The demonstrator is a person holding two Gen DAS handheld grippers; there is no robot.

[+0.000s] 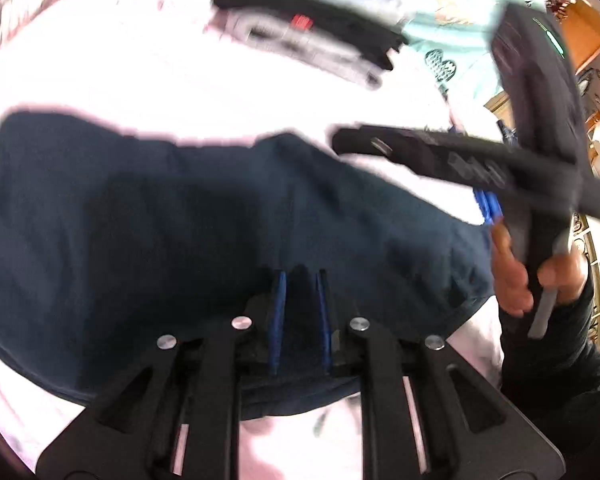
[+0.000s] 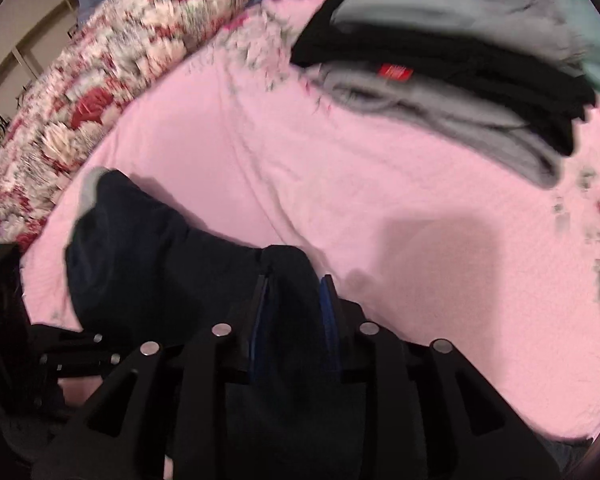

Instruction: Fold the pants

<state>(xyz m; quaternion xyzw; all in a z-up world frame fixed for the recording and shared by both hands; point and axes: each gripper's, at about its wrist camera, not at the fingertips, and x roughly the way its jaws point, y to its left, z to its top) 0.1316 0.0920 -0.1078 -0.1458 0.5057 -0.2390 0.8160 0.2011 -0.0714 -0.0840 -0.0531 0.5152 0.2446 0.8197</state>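
Note:
Dark navy pants [image 1: 180, 216] lie spread across a pink bedsheet [image 1: 140, 80]. My left gripper [image 1: 300, 280] is shut on a fold of the pants at their near edge. My right gripper [image 2: 296, 280] is shut on another part of the pants [image 2: 148, 256], with cloth bunched between its blue-padded fingers [image 2: 327, 312]. In the left wrist view the right gripper [image 1: 486, 210] and the hand holding it appear at the right, blurred, at the pants' right end.
A stack of folded black and grey clothes [image 2: 440, 76] with a red label lies at the far side of the bed. A floral red-and-white pillow [image 2: 100, 72] lies at the left. A light teal garment [image 1: 452, 12] lies behind the stack. The pink sheet [image 2: 380, 208] stretches between.

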